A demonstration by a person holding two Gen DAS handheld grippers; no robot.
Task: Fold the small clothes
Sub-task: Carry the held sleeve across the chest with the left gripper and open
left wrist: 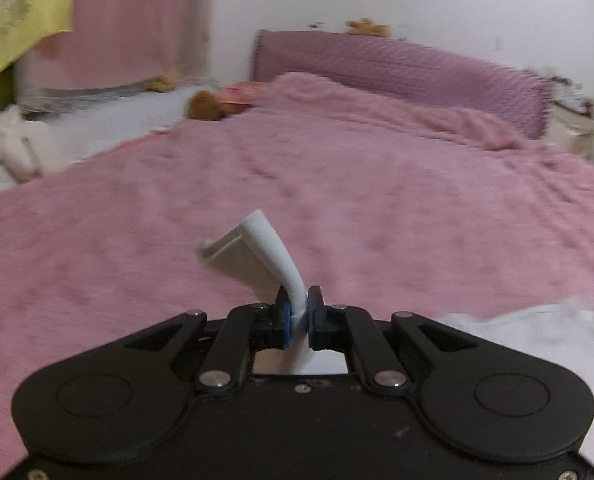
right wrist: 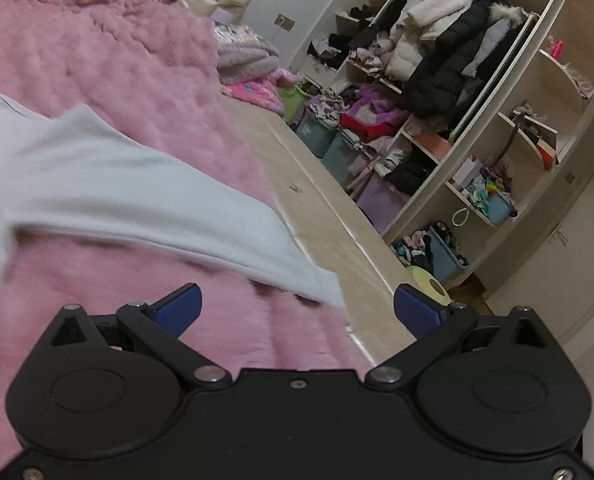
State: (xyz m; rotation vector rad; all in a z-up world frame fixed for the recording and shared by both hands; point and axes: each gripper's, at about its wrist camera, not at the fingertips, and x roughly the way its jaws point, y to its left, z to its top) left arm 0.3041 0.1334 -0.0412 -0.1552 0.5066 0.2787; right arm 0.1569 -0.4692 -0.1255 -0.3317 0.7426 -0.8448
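Observation:
My left gripper (left wrist: 299,307) is shut on a corner of a white garment (left wrist: 253,254); a folded flap of the cloth sticks up and to the left past the blue pads. More of the white cloth (left wrist: 537,332) lies on the pink blanket at the lower right. In the right wrist view the white garment (right wrist: 109,184) lies spread on the fuzzy pink blanket (right wrist: 137,72), its edge lifted a little. My right gripper (right wrist: 297,310) is open just in front of that edge, near the side of the bed, with nothing between its blue pads.
The bed's purple headboard (left wrist: 397,68) stands at the far end, with a brown plush toy (left wrist: 205,106) beside it. To the right of the bed runs a beige floor strip (right wrist: 321,208), then open wardrobe shelves (right wrist: 457,80) crowded with coats, clothes and blue bins.

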